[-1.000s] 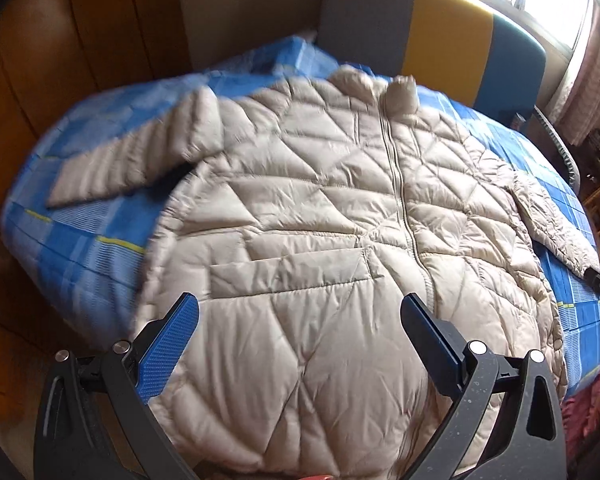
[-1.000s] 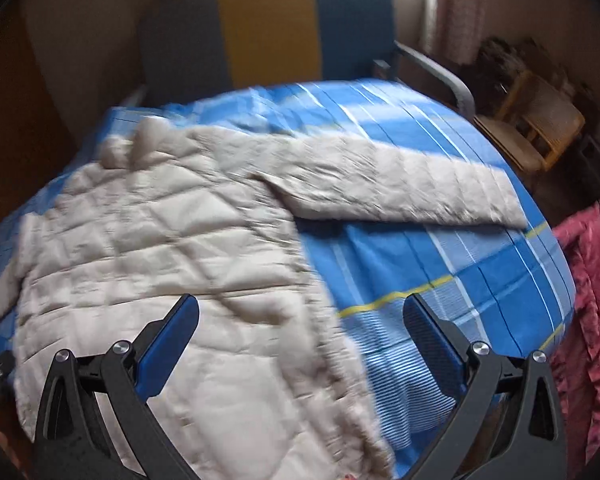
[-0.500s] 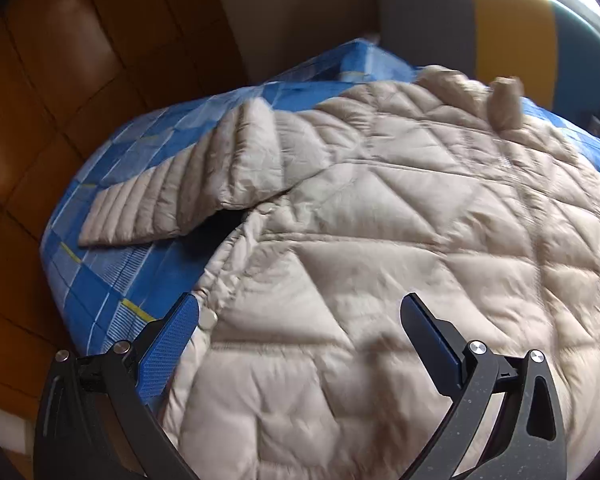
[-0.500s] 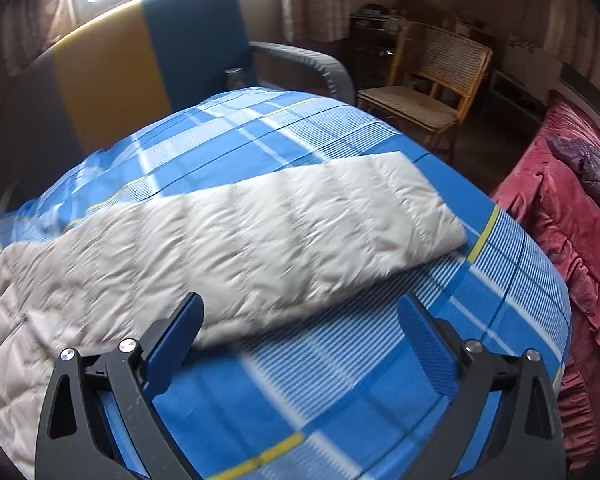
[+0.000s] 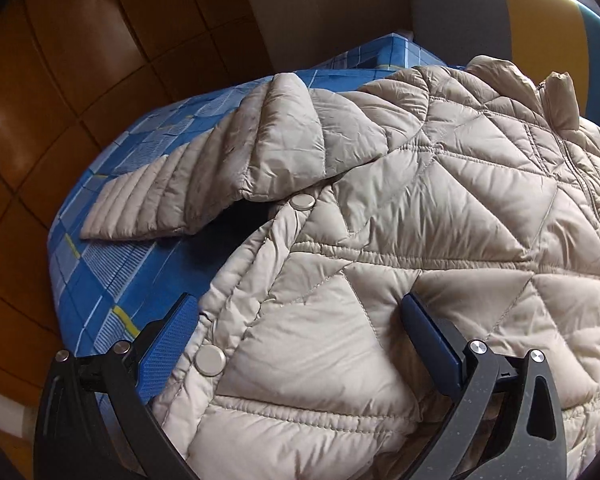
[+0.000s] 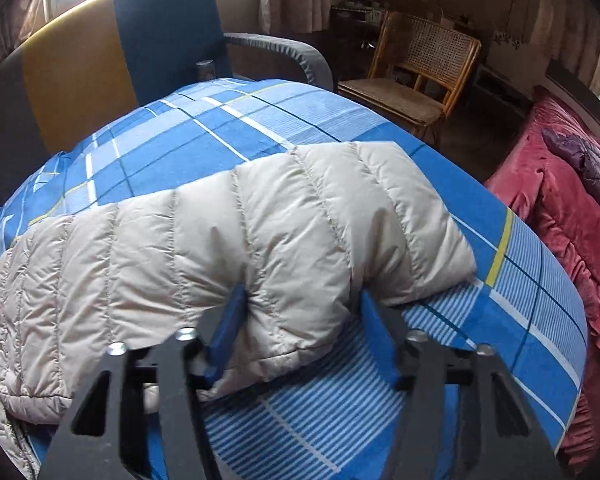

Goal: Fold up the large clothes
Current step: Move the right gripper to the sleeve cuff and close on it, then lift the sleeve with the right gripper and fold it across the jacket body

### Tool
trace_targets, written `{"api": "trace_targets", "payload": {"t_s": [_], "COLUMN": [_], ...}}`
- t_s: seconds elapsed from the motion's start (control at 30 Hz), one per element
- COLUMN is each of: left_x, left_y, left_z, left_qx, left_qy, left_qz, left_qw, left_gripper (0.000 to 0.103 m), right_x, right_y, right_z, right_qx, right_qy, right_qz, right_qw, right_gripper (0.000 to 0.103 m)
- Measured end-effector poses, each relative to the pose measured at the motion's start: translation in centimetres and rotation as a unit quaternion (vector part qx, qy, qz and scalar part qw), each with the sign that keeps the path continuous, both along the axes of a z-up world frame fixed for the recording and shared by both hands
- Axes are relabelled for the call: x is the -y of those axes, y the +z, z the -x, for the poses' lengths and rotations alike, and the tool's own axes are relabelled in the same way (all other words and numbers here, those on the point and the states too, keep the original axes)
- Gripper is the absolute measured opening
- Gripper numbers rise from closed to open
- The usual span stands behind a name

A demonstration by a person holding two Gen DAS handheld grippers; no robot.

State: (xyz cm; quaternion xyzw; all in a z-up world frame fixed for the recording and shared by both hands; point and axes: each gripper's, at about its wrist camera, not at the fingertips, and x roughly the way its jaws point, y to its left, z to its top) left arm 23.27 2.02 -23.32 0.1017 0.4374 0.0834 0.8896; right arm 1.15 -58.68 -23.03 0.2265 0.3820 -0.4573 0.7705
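A beige quilted puffer jacket (image 5: 420, 200) lies face up on a blue plaid bed cover (image 5: 112, 264), zipped, with snap buttons along its side edge. Its left sleeve (image 5: 220, 168) stretches out flat towards the wooden wall. My left gripper (image 5: 298, 304) hovers open just over the jacket's left side edge, one finger above the cover and one above the body. In the right wrist view the other sleeve (image 6: 260, 232) lies across the cover. My right gripper (image 6: 302, 294) has narrowed onto that sleeve near the cuff, and puffy fabric bulges between its blue pads.
A chair with a grey, yellow and teal back (image 6: 80, 60) stands at the head of the bed. A wicker chair (image 6: 416, 76) sits beyond the far corner. Red bedding (image 6: 560, 220) lies right of the cover's edge. Wooden panelling (image 5: 60, 80) borders the left side.
My left gripper dropped closer to the jacket's left side and stayed open. My right gripper moved down onto the right sleeve and its fingers closed in on the fabric.
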Motion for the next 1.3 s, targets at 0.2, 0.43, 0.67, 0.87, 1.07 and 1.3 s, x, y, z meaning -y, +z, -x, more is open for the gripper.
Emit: {"api": "trace_targets", "payload": {"t_s": [0.2,0.43,0.67,0.87,1.07,1.3], "left_x": [0.0,0.4,0.0,-0.1,-0.1,-0.1], "left_y": [-0.6,-0.7,-0.9,-0.9,-0.9,-0.8], "left_z": [0.1,0.2,0.1,0.1,0.1,0.2], "left_qx": [0.008,0.010,0.010,0.010,0.010,0.010], "left_qy": [0.004,0.004,0.005,0.005,0.005,0.005], "left_qz": [-0.002,-0.010,0.007,0.011,0.011,0.011], "left_qw": [1.0000,0.9999,0.9999,0.9999,0.9999,0.9999], "left_gripper": [0.100,0.100,0.100,0.100,0.100,0.100], "right_x": [-0.9,-5.2,-13.8,-23.4,-30.0,-34.9], "right_y": [0.5,3.2,5.8,5.1,2.9,0.8], "right_z": [-1.3,-3.4,-8.1,-13.3,-16.4,-18.2], "right_qx": [-0.003,0.015,0.014,-0.041,-0.085,-0.072], "right_qy": [0.007,0.058,0.186,0.320,0.416,0.511], "right_qz": [0.023,0.087,0.160,0.257,0.334,0.285], "right_qw": [1.000,0.994,0.969,0.911,0.841,0.808], "right_gripper": [0.015,0.014,0.014,0.014,0.014,0.016]}}
